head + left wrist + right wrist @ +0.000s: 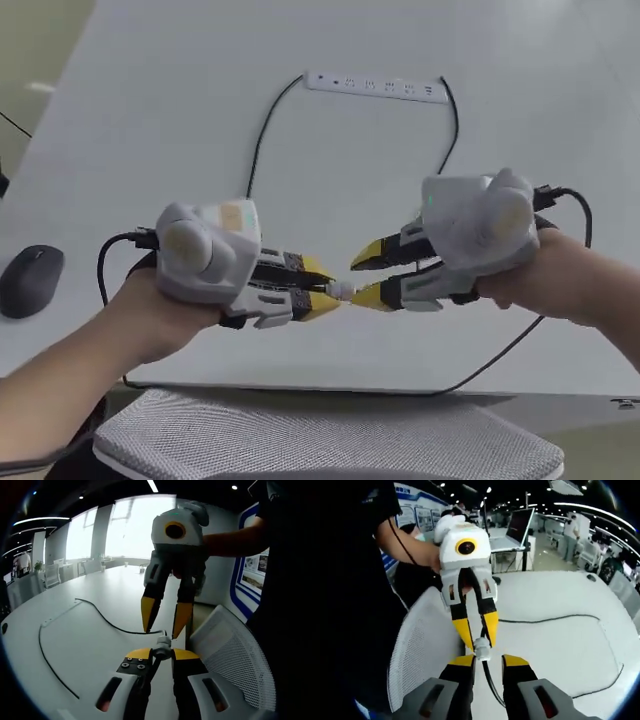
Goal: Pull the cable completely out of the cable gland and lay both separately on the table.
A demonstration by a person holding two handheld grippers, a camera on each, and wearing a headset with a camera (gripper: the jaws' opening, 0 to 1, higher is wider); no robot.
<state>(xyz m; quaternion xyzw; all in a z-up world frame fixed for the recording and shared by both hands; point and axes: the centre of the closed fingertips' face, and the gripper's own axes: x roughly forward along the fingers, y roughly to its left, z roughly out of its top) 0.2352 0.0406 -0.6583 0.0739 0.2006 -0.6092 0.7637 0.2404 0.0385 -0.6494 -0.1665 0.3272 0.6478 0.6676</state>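
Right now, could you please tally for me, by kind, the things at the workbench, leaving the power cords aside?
grippers: 2, the left gripper with jaws shut on the cable gland, the right gripper with jaws open
cable gland: 1
cable from the gland: 1
power strip: 1
mouse: 1
mesh chair: 1
total: 7

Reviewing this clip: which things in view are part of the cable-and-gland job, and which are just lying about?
In the job: cable gland, clamped in the left gripper; cable, trailing from the gland between the open jaws of the right gripper.
Lying about: power strip and its cord, mouse, all on the table; mesh chair in front.
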